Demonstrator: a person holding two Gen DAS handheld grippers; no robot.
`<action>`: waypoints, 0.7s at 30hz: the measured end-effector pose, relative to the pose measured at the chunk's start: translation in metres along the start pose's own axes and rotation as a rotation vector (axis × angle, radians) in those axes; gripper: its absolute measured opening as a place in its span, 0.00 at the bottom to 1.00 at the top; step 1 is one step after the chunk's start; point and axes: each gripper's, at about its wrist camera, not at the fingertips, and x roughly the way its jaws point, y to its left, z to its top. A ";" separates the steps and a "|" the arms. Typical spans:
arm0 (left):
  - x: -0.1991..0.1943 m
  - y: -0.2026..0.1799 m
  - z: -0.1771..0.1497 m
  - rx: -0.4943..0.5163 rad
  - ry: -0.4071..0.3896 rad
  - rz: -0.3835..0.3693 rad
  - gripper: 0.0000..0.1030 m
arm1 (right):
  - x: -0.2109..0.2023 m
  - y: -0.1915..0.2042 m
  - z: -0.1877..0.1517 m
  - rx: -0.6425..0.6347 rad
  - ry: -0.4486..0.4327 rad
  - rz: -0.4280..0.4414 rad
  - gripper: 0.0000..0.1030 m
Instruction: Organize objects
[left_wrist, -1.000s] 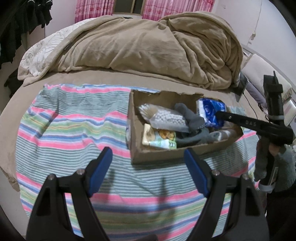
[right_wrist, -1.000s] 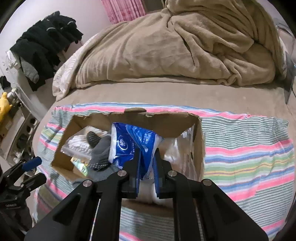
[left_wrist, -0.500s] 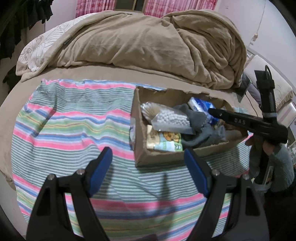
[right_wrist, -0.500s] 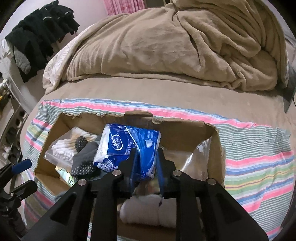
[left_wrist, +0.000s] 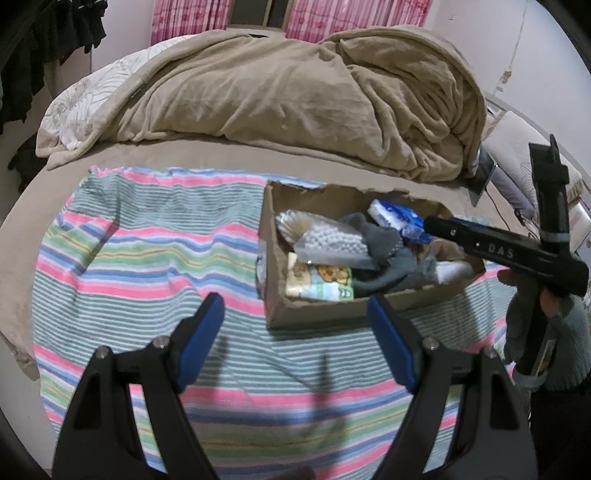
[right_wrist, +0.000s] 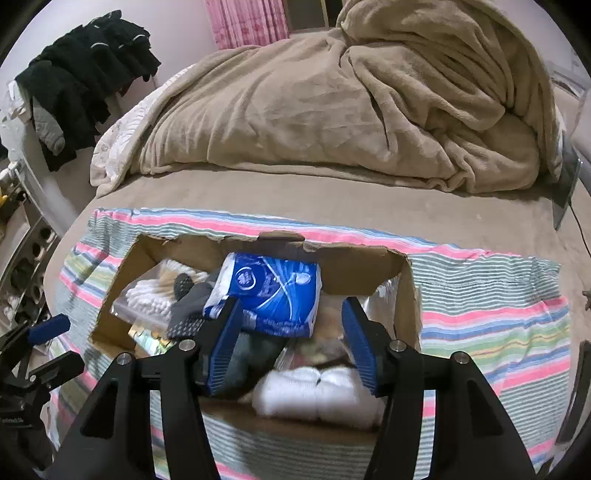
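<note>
A bed (left_wrist: 207, 155) with a rumpled tan blanket (left_wrist: 314, 103), pink curtains (left_wrist: 184, 18) behind it, pale walls, dark clothes (right_wrist: 85, 77) hanging at left.

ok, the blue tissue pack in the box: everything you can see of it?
The blue plastic-wrapped tissue pack is soft and rectangular, with white line graphics and a round logo. It lies tilted on top of the grey knitted sock inside the torn brown cardboard box. The right claw is open around its near edge; its left finger's pad looks to be against the pack's corner.

Left hand-held gripper (left_wrist: 295, 328), right hand-held gripper (right_wrist: 291, 332): black frames, blue pads, silver screws; "DAS" marking.
</note>
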 end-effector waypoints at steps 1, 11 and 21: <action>-0.002 -0.001 0.000 0.001 -0.002 0.001 0.79 | -0.003 0.001 -0.001 -0.003 -0.003 0.000 0.59; -0.027 -0.015 -0.006 0.021 -0.028 -0.005 0.79 | -0.037 0.007 -0.018 -0.005 -0.029 0.007 0.65; -0.052 -0.025 -0.014 0.039 -0.050 -0.009 0.79 | -0.067 0.018 -0.033 -0.015 -0.050 0.010 0.69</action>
